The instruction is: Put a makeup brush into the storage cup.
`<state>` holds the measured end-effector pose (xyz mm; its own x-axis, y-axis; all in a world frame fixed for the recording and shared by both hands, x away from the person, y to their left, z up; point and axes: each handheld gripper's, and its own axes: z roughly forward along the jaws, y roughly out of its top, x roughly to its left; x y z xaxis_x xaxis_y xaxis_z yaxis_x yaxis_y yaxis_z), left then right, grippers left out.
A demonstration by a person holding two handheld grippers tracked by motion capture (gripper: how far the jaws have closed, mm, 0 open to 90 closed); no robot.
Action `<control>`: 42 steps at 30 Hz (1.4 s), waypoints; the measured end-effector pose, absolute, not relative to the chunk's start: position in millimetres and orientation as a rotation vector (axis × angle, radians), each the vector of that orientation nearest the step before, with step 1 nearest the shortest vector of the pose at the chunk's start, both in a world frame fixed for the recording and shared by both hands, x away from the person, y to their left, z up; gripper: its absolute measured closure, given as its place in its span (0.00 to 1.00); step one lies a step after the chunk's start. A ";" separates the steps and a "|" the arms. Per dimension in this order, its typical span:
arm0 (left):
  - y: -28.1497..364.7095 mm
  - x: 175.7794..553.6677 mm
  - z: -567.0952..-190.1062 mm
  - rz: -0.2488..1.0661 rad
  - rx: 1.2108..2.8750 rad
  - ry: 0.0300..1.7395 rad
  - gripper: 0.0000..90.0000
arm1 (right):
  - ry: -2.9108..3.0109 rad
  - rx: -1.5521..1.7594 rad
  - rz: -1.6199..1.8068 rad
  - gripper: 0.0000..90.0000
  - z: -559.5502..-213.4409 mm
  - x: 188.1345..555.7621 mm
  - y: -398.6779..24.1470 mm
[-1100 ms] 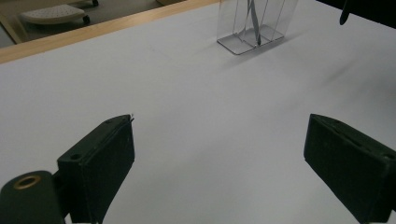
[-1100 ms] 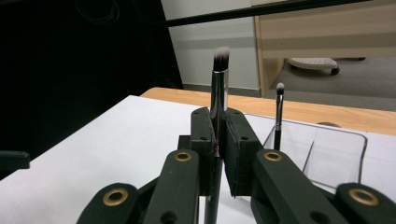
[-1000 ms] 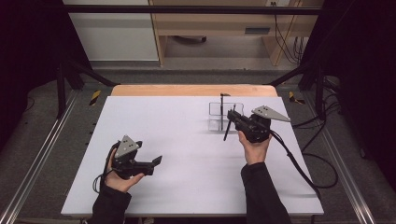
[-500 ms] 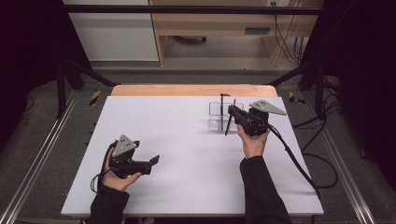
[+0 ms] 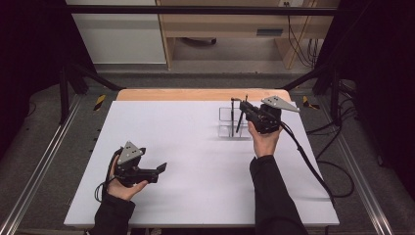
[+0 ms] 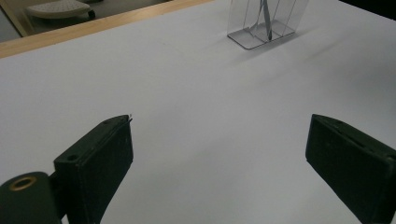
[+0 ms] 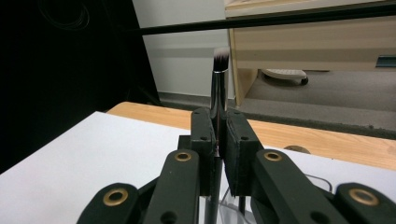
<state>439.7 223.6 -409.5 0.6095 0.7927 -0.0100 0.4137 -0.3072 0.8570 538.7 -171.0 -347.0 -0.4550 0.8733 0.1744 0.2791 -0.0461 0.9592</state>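
Brush point(image 7: 219, 84) sits pinched upright in your right gripper point(image 7: 218, 140), apparently over the clear holder point(image 5: 230, 122) at two o'clock; lower it straight. Your left gripper point(image 6: 219, 158) idles wide at seven o'clock.

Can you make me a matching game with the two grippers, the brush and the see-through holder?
Things:
1. left gripper
2. right gripper
3. makeup brush
4. clear holder

States:
A. stands on the white table's far right part
B. open, with nothing between its jaws
C. pinched upright, bristles on top
D. shut on a thin handle

Pairs: 1-B, 2-D, 3-C, 4-A
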 end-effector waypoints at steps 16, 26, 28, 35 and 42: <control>223.3 440.7 -410.3 0.528 1.937 0.958 0.07 | 1.686 1.237 1.505 0.93 -342.3 554.9 -172.1; 223.3 441.2 -410.6 0.523 1.937 0.959 0.07 | 1.660 1.248 1.501 0.93 -339.2 564.7 -169.9; 223.2 441.2 -410.7 0.522 1.938 0.959 0.07 | 1.657 1.252 1.497 0.93 -338.9 566.3 -169.4; 223.2 441.0 -410.6 0.523 1.938 0.957 0.07 | 1.643 1.258 1.492 0.93 -336.4 571.9 -168.1; 223.5 440.7 -410.2 0.524 1.935 0.957 0.07 | 1.635 1.271 1.482 0.93 -338.0 579.3 -166.4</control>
<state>440.7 223.5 -410.2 0.6127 0.7902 -0.0130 0.4147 -0.3075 0.8564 579.3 -166.4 -338.0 -0.3728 0.9119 0.1716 0.2598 -0.0749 0.9628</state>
